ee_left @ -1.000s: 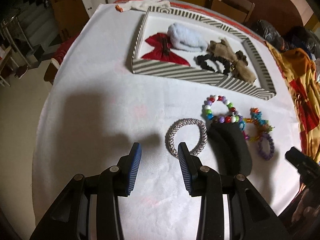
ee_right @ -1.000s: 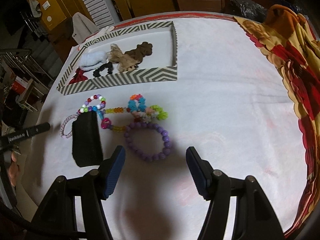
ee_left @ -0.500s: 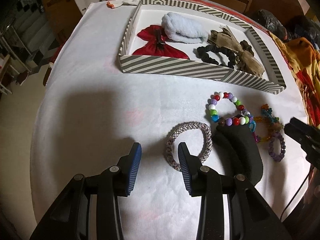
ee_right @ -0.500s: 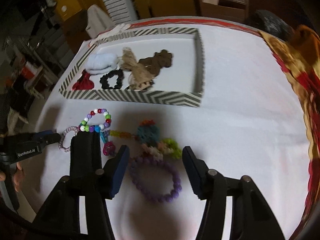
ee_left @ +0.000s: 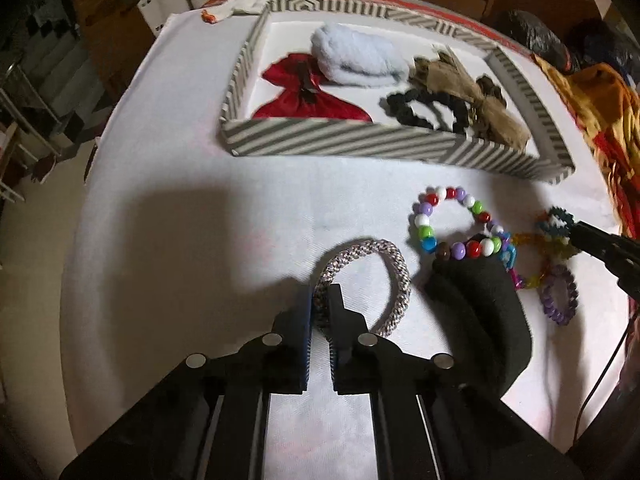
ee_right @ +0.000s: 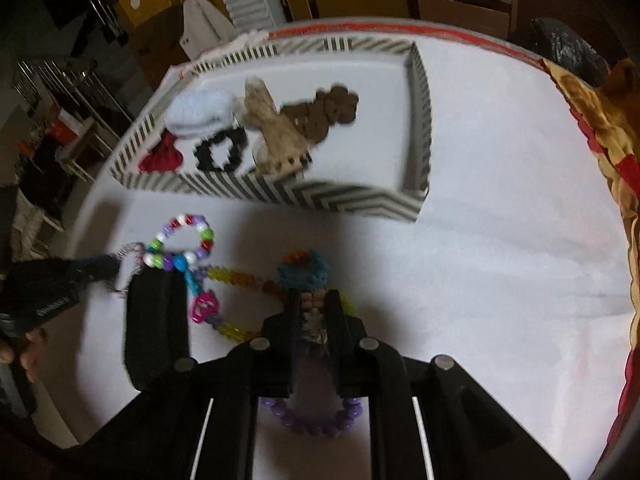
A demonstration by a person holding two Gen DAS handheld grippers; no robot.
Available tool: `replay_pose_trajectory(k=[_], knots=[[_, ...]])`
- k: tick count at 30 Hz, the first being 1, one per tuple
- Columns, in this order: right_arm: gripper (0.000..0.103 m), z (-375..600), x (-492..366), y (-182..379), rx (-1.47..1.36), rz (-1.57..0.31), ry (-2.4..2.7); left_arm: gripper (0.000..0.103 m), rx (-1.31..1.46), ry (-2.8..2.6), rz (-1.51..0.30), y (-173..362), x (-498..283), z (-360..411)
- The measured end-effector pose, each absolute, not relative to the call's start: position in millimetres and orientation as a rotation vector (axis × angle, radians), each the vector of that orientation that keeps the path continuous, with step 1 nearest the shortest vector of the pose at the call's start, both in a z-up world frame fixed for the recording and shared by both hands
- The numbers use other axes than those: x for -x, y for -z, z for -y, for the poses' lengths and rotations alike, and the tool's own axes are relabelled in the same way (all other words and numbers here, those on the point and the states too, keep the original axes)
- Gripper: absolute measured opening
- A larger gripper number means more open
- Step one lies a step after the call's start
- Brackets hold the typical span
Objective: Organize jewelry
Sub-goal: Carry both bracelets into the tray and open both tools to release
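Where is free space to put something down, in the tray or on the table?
Free: the striped tray's right end, beyond the brown scrunchie, and the white cloth right of the tray. Crowded: the tray's left half and the bracelet cluster before it.

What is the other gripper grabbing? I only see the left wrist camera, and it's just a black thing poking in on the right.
Observer: In the right wrist view, the right gripper is shut on a small pale pink piece from the colourful jewelry pile. I can't tell exactly what it is.
Operator: Did it grab the purple one too?
Observer: No. The purple bead bracelet lies on the tablecloth under the gripper's body, not between its fingers.
Operator: Is there room left in the box?
Observer: Yes. The right-hand part of the striped tray is bare.
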State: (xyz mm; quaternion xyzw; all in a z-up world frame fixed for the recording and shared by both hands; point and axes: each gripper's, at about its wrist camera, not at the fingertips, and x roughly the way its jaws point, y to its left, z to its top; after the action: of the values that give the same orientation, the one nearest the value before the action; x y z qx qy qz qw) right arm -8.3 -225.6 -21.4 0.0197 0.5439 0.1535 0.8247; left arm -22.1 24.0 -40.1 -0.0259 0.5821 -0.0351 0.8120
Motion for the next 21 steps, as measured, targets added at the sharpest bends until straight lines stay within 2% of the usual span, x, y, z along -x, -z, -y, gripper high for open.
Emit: replay_pose_trajectory(k=[12,21], knots=[[0.012,241,15,-51,-0.11,-1.009,-0.345,0.002,0.091,0.093,-1.123,-17,5,-33],[0.012,243,1,-71,-0.1,-0.975,-0.325,0.002,0.05,0.096,-1.067,-38,-24,-17]])
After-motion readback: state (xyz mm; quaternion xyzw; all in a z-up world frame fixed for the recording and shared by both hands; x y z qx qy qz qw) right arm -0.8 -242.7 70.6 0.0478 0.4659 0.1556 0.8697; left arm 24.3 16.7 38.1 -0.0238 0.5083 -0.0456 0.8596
